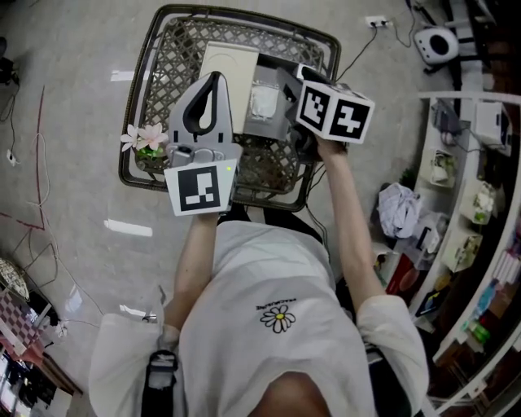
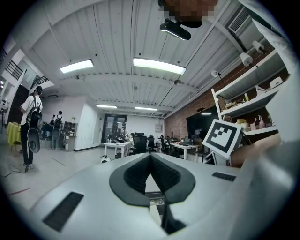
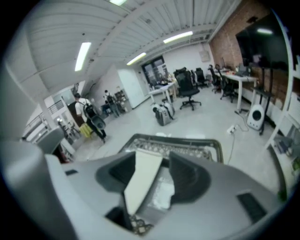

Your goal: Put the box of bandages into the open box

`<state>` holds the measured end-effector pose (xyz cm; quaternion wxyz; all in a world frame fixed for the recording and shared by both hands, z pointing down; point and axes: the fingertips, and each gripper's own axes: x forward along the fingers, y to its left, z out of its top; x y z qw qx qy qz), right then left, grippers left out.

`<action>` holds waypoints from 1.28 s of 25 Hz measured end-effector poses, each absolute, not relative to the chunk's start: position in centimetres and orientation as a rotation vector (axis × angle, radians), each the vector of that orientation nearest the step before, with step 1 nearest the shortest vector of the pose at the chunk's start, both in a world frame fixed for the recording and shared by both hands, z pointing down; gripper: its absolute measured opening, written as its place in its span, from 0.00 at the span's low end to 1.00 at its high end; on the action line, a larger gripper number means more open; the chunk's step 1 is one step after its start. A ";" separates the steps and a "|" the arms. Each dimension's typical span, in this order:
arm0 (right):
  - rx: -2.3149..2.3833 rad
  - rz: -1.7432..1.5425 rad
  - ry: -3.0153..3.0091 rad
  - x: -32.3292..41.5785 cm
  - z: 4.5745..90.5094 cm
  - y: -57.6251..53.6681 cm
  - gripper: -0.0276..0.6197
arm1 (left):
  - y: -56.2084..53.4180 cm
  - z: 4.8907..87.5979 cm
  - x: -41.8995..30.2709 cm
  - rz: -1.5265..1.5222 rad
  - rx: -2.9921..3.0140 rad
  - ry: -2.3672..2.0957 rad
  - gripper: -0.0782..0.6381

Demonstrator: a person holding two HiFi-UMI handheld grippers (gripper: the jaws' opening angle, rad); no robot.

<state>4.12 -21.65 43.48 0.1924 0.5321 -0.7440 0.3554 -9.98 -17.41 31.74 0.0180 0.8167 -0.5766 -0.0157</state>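
Observation:
An open grey box (image 1: 267, 114) with a raised cream lid (image 1: 229, 63) sits inside a wicker basket (image 1: 163, 49) on the floor. Something white and wrapped (image 1: 264, 102) lies in the box; I cannot tell whether it is the bandage box. My right gripper (image 1: 283, 85) hangs over the box's right side. In the right gripper view its jaws (image 3: 157, 164) stand open, with the cream lid (image 3: 143, 180) and the white packet (image 3: 163, 194) seen between them. My left gripper (image 1: 214, 75) hovers over the basket's left part, shut and holding nothing; its tips (image 2: 150, 155) meet and point across the room.
Pink artificial flowers (image 1: 145, 138) lie on the basket's left rim. White shelves (image 1: 480, 204) with goods stand at the right. A power strip (image 1: 376, 22) and cable lie beyond the basket. Desks and chairs (image 3: 187, 84) and a standing person (image 2: 30, 124) are far off.

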 end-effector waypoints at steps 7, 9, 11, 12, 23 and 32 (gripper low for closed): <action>1.623 0.638 -2.413 5.5 31.0 -21.7 0.42 | -16.9 26.7 -8.3 -0.112 2.623 -1.804 0.14; 1.665 0.582 -2.491 6.1 28.2 -21.0 0.42 | -16.6 25.3 -7.5 -0.134 2.646 -1.803 0.14; 1.706 0.501 -2.537 6.9 26.0 -19.9 0.34 | -16.0 24.1 -6.6 -0.152 2.673 -1.797 0.14; 1.730 0.449 -2.550 7.3 25.1 -19.4 0.28 | -15.7 23.5 -6.1 -0.159 2.688 -1.793 0.14; 1.825 -0.149 -2.593 9.2 18.6 -12.2 0.12 | -12.0 19.0 -2.6 -0.173 2.809 -1.818 0.14; 1.927 -0.185 -2.582 10.7 19.4 -9.7 0.10 | -10.4 17.5 -1.8 -0.171 2.855 -1.873 0.14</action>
